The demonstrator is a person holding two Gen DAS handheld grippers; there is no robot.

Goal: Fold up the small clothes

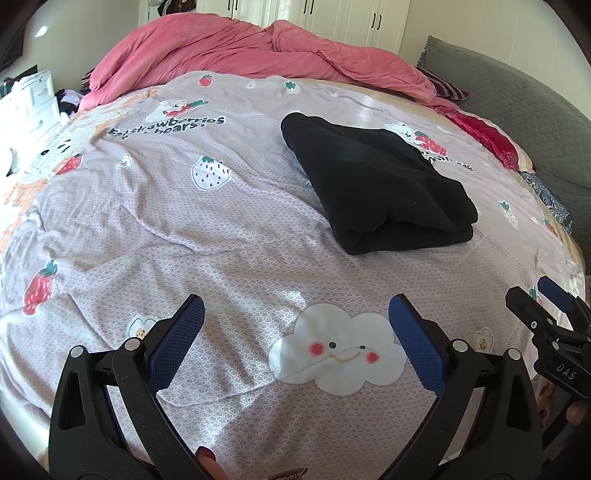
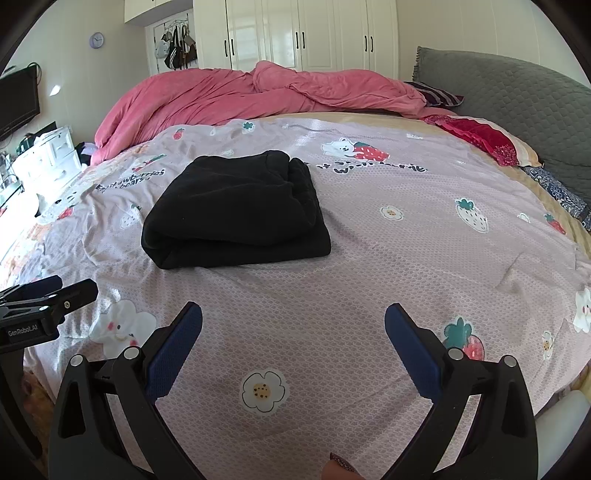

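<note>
A black garment (image 1: 376, 181) lies folded into a thick rectangle on the lilac strawberry-print bedspread (image 1: 221, 229). It also shows in the right wrist view (image 2: 236, 214), left of centre. My left gripper (image 1: 295, 317) is open and empty, held above the bedspread well short of the garment. My right gripper (image 2: 293, 321) is open and empty, also short of the garment and to its right. The right gripper shows at the right edge of the left wrist view (image 1: 546, 306); the left gripper shows at the left edge of the right wrist view (image 2: 55, 291).
A crumpled pink duvet (image 2: 258, 96) lies across the far side of the bed. A grey padded headboard (image 2: 517, 110) and red and blue pillows (image 2: 480, 136) stand at the right. White drawers (image 2: 48, 155) stand left of the bed, white wardrobes (image 2: 295, 33) behind.
</note>
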